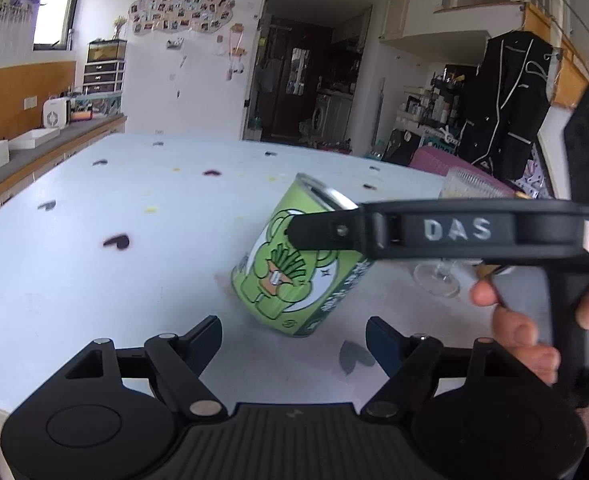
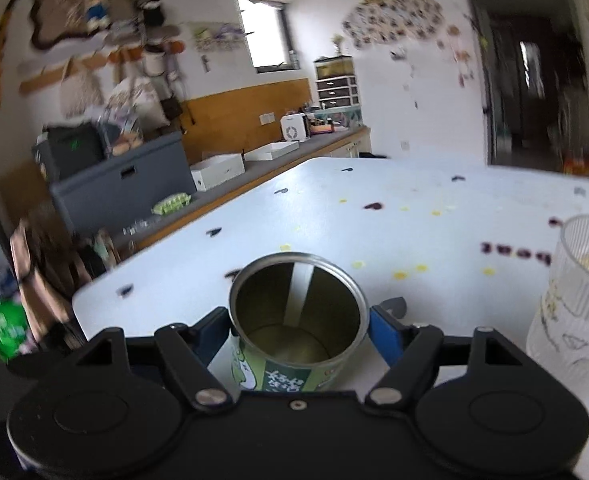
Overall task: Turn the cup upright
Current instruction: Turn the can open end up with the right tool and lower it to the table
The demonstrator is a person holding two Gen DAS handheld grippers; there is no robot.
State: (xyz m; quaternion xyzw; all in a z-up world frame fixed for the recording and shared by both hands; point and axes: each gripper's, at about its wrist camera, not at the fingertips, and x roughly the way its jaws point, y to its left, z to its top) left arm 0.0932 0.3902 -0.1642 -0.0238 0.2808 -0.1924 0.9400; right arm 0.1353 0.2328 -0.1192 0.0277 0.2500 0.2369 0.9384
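Note:
The cup is a green tin (image 1: 294, 268) with a cartoon print and a silver rim, held tilted just above the white table (image 1: 94, 272). My right gripper (image 2: 299, 322) is shut on it, a finger pressed on each side, and the right wrist view looks into the tin's open mouth (image 2: 298, 312). In the left wrist view the right gripper's black finger (image 1: 326, 232) crosses the tin near its rim, held by a person's hand (image 1: 522, 320). My left gripper (image 1: 293, 338) hangs open in front of the tin, touching nothing.
A ribbed clear glass (image 2: 578, 292) stands on the table right of the tin, with its foot (image 1: 438, 276) showing behind the right gripper. A counter (image 2: 230, 184) with white boxes runs along the left wall. Dark and yellow spots dot the tabletop.

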